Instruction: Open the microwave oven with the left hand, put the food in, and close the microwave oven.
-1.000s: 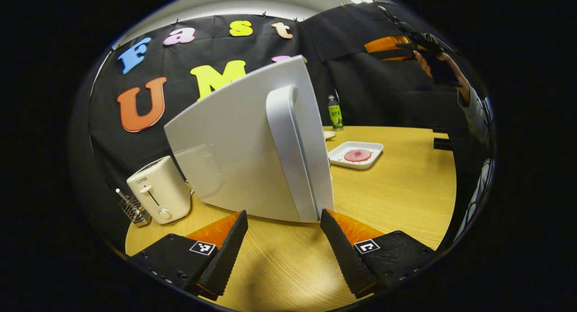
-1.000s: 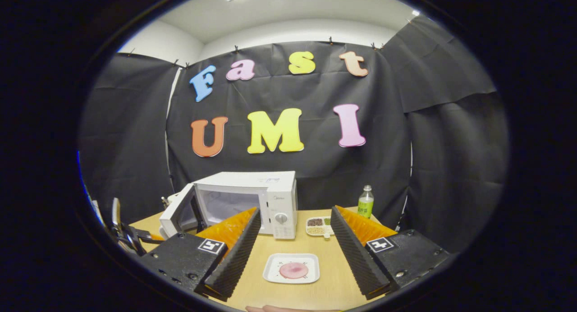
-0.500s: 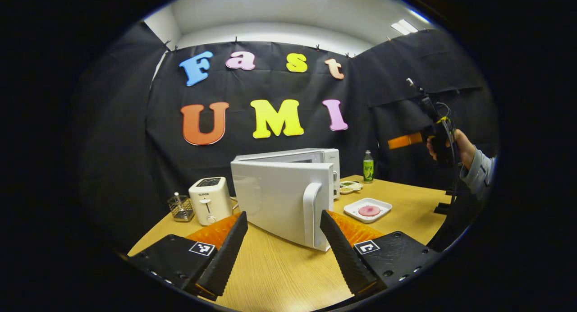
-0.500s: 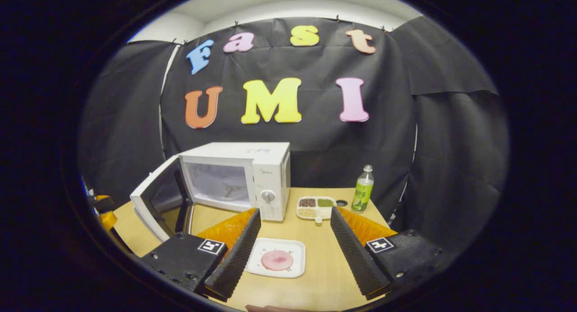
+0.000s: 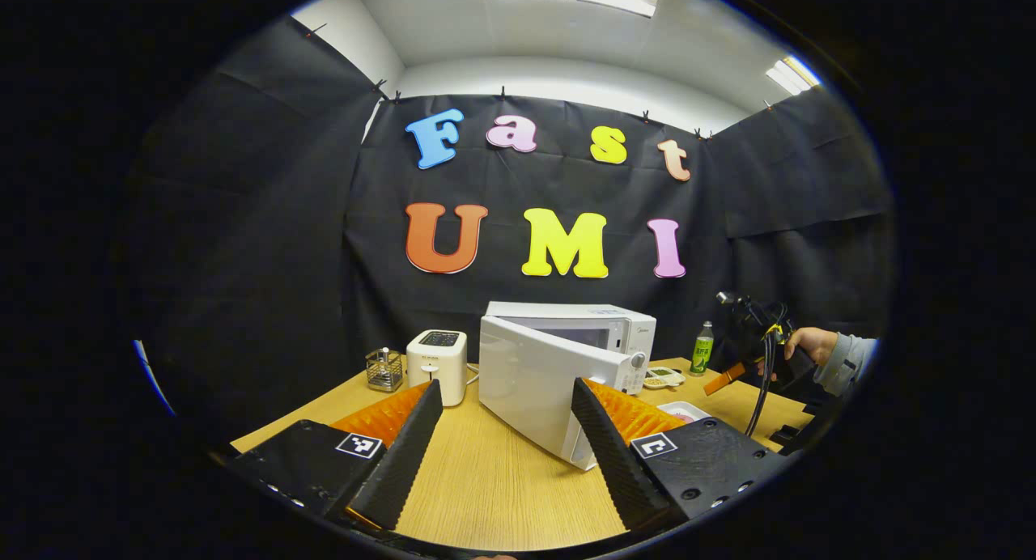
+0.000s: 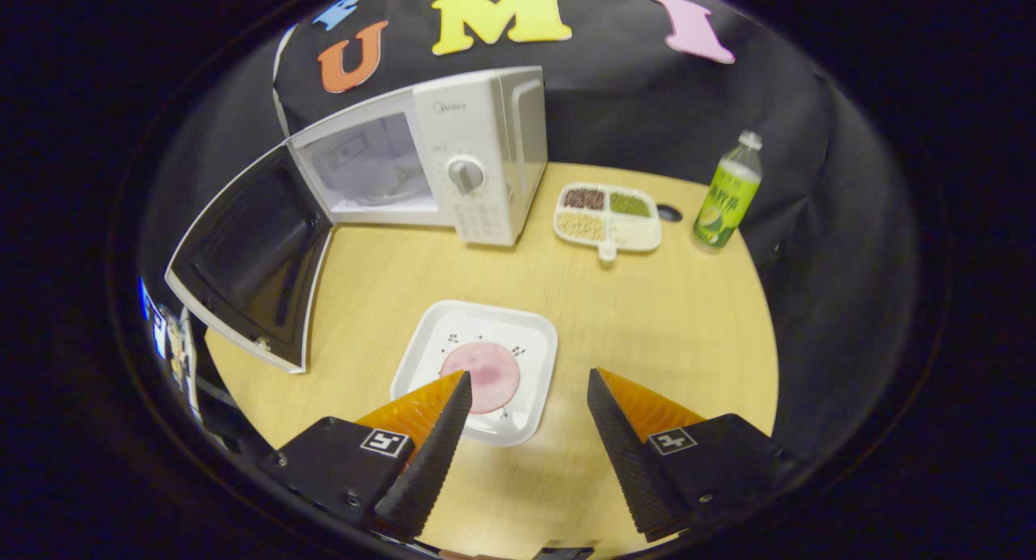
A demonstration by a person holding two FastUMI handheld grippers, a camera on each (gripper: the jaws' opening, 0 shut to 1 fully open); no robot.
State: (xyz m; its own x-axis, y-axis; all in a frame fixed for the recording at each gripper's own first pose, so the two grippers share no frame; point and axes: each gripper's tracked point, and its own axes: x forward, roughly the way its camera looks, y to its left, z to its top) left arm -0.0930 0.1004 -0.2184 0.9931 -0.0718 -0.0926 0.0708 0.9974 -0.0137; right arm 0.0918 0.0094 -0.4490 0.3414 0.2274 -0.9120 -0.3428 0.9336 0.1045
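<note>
Microwave (image 6: 437,163) standing open at the back of the table (image 6: 647,317), door (image 6: 251,260) swung wide off its left side, cavity bare and waiting. Taken as landmark: white plate (image 6: 477,366) with the pink round of food (image 6: 484,375) lying in front of the microwave and a little toward its control-panel side, well apart from it; divided snack tray (image 6: 607,216) just beside the panel end; green bottle (image 6: 727,192) beyond that tray; toaster (image 5: 437,364) and small wire basket (image 5: 384,367) off the door side, seen in the left gripper view. Right gripper (image 6: 526,382) poised above the plate's near edge, jaws spread wide with nothing between them, one finger over the food, the other out past the plate's rim. Left gripper (image 5: 506,394) likewise parted and empty, hanging off the door's outer face, touching nothing; in that same view a hand (image 5: 809,343) holding the other tool beyond the microwave. Opening looks done, pick-up not yet begun. Risks from here, as judgement only: thin plate rim slipping or tipping under a pinch at one edge, sliding the food off; plate skating across the smooth wood if pushed rather than clamped; a tilted carry clipping the cavity's front lip; door drifting inward and narrowing the opening, or being knocked on the way in.
</note>
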